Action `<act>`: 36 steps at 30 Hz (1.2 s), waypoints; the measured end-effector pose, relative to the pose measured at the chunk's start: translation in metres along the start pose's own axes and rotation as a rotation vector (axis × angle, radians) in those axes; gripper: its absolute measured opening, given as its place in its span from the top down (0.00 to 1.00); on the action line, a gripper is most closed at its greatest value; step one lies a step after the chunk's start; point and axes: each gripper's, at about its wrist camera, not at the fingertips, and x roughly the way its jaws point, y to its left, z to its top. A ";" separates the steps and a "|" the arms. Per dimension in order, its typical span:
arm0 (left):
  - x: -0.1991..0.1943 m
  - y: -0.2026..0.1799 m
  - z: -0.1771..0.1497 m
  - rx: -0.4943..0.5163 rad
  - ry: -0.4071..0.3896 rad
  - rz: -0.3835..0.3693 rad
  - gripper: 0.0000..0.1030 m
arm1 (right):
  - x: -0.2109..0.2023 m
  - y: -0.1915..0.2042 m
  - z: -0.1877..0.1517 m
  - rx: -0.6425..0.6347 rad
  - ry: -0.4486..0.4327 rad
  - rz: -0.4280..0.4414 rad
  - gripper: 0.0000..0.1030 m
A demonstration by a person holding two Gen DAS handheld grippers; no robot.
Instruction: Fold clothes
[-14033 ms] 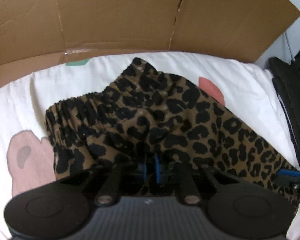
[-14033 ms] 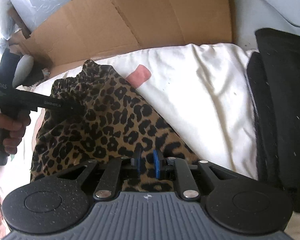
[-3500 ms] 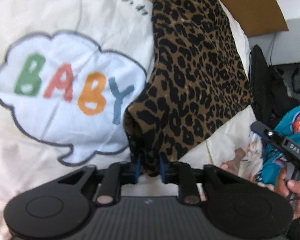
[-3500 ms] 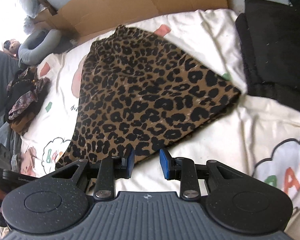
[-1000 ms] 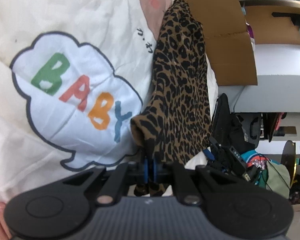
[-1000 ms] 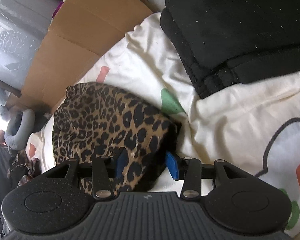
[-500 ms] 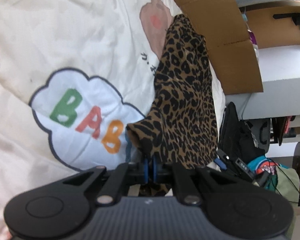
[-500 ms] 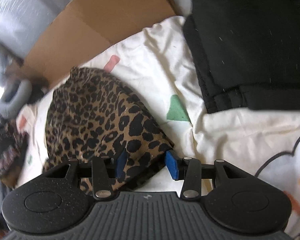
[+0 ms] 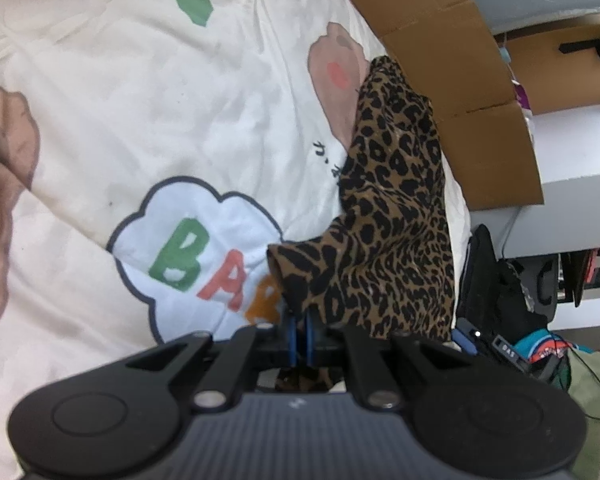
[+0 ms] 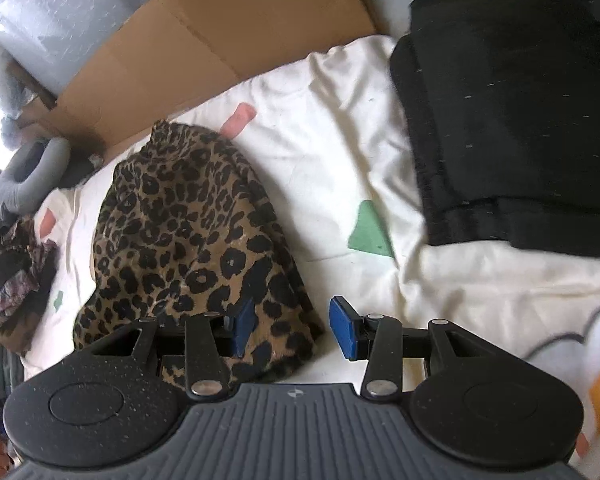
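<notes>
The leopard-print garment (image 9: 396, 216) lies on a cream quilt (image 9: 140, 92) printed with cartoon shapes. One corner is lifted off it and pinched tight between the blue pads of the left gripper (image 9: 300, 330). From that camera the cloth runs forward and to the right of the jaws, towards a cardboard sheet (image 9: 452, 92); a cloud with coloured letters (image 9: 196, 256) sits just left of them.

The right wrist camera shows what that one cannot: the right gripper (image 10: 294, 326) is spread wide, the near edge of the garment lying across its left pad, the right pad over bare quilt. A folded black garment (image 10: 516, 120) lies ahead to the right.
</notes>
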 end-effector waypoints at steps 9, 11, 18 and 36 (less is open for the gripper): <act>-0.001 0.001 0.002 0.022 -0.002 0.020 0.95 | 0.028 0.010 0.009 -0.071 0.064 -0.011 0.54; 0.000 0.001 0.001 0.021 -0.007 0.019 0.95 | 0.034 0.013 0.011 -0.087 0.077 -0.014 0.64; 0.000 0.003 0.002 0.019 0.000 0.023 0.95 | 0.043 0.010 0.019 -0.039 0.120 -0.006 0.85; -0.064 -0.031 0.025 0.086 -0.073 -0.003 0.95 | -0.010 0.030 0.007 0.072 0.132 0.123 0.99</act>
